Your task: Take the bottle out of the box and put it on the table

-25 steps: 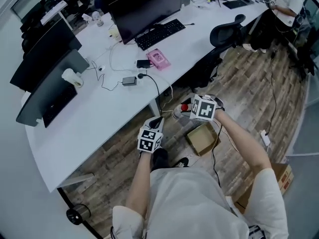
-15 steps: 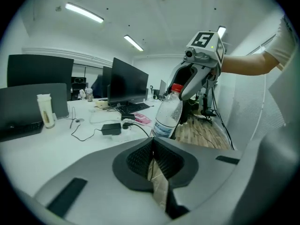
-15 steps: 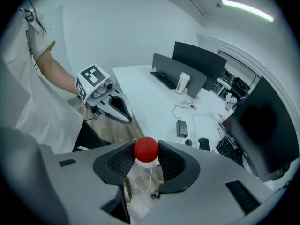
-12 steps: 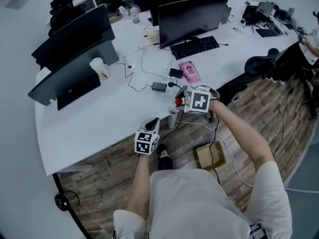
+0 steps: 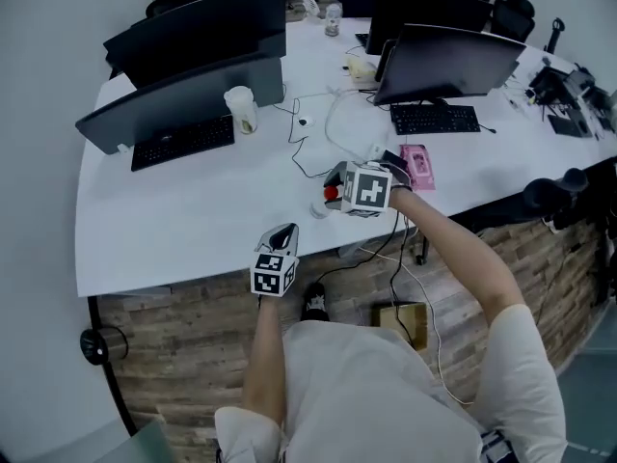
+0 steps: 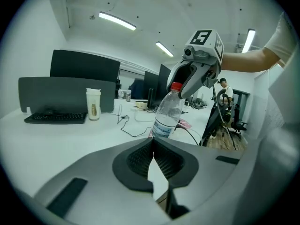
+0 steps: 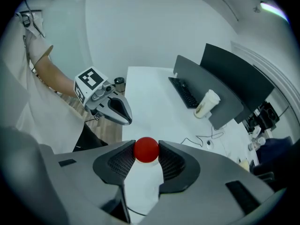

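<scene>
Gripping the clear, red-capped bottle [image 6: 166, 114] at its neck, the right tongs [image 7: 146, 148] hold it upright above bare white counter [image 5: 183, 225] near its front edge, left tongs [image 6: 153, 144] closed empty.

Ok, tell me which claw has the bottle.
The right claw: it is clamped on the bottle at its red cap. The left claw is shut with nothing between its pads.

Around the bottle [image 5: 321, 205], the white table [image 5: 174, 222] lay bare toward 9 o'clock. The left gripper [image 5: 285, 229] hung at 8, a keyboard [image 5: 183, 141] and cup [image 5: 241, 110] stood off at 10 to 11, loose cables [image 5: 307, 152] crossed at 12, and a pink box [image 5: 416, 165] sat at 2, apparently just clear.
</scene>
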The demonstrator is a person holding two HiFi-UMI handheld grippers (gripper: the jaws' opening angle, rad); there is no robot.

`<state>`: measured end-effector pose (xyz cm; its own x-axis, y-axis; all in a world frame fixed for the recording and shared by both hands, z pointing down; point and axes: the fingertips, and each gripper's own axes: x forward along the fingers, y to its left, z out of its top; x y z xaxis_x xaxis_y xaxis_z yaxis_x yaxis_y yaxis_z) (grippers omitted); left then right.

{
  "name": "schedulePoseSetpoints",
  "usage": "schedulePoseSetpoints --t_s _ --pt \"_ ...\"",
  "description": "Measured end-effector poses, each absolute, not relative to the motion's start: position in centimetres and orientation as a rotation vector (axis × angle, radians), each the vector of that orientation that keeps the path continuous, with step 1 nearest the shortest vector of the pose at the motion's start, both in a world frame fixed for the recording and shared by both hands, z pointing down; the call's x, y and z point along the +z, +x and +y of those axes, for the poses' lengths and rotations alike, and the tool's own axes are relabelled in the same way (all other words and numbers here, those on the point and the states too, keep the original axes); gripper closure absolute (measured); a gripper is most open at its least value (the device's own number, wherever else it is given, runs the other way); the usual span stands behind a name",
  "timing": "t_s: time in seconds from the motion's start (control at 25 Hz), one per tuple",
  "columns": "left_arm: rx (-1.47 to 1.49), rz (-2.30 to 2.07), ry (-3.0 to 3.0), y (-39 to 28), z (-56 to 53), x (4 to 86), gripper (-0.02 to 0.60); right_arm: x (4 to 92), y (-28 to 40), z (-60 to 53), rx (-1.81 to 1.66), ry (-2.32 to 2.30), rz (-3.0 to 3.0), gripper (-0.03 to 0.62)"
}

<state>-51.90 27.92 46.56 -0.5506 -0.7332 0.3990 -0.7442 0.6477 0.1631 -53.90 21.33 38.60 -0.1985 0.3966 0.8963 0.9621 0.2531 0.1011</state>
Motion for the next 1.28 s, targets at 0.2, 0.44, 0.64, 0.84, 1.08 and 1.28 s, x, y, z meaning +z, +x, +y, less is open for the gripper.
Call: schedulePoseSetpoints --t_s 0.2,0.44,0.64,0.84,1.08,1.28 --pt "0.001 -2.458 1.061 -55.7 31.0 47.7 0.568 40.4 -58.1 25.4 -0.933 -1.345 -1.676 0.413" --pt "-0.035 -2.475 0.98 -59.2 33.8 48.6 0.568 42.3 -61.7 27.6 -0.878 -1.353 -1.621 0.413" --pt "-0.058 -2.475 0.972 -61.2 33.7 49.0 0.568 42.6 -63.1 28.2 -0.817 -1.357 -1.613 0.41" --pt "-0.056 -2.461 0.996 -62.0 32.7 49.3 0.568 42.7 -63.8 28.3 -0.733 -1.355 -1.667 0.4" --pt "-0.053 -2.456 1.013 -61.2 31.4 48.7 0.568 42.6 -64.2 27.5 -0.636 -1.313 -1.77 0.334" --pt "-0.022 -2.471 0.967 -59.3 31.9 47.8 0.568 41.0 -63.6 27.1 -0.518 -1.302 -1.89 0.326"
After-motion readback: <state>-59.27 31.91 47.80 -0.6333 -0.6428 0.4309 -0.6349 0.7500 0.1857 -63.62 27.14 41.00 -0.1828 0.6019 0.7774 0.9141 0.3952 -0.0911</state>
